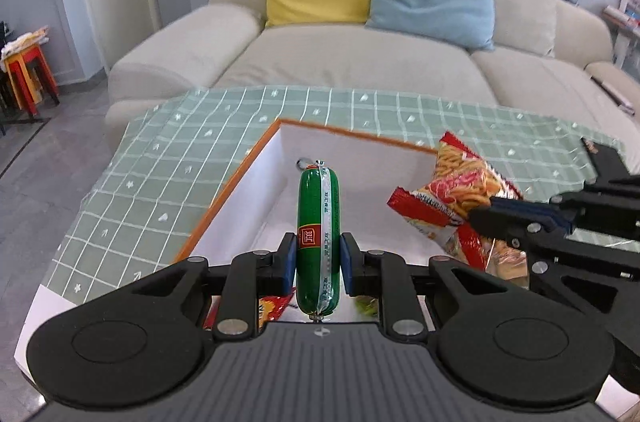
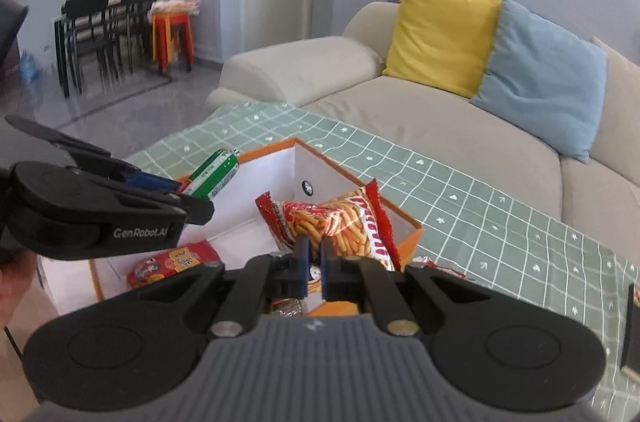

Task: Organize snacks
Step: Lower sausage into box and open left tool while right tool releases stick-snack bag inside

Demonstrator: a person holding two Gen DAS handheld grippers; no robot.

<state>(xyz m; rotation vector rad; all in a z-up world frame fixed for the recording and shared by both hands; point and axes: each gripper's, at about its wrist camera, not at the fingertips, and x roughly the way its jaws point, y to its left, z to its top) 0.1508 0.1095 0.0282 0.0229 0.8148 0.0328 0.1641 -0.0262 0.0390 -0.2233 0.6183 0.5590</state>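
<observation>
Left wrist view: the left gripper (image 1: 318, 258) pinches a green sausage (image 1: 318, 234), long axis toward twelve o'clock, above the orange-rimmed box (image 1: 240, 178).

Right wrist view: the right gripper (image 2: 314, 272) clamps the chip bag (image 2: 340, 222); the box interior lies at twelve o'clock.

Table (image 1: 60, 306), green grid cloth (image 1: 168, 158) on top, orange-rimmed box (image 1: 224, 198) on cloth.

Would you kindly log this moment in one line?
left gripper: holds green sausage stick | right gripper: holds red-orange snack bag | both over orange-rimmed white box
</observation>
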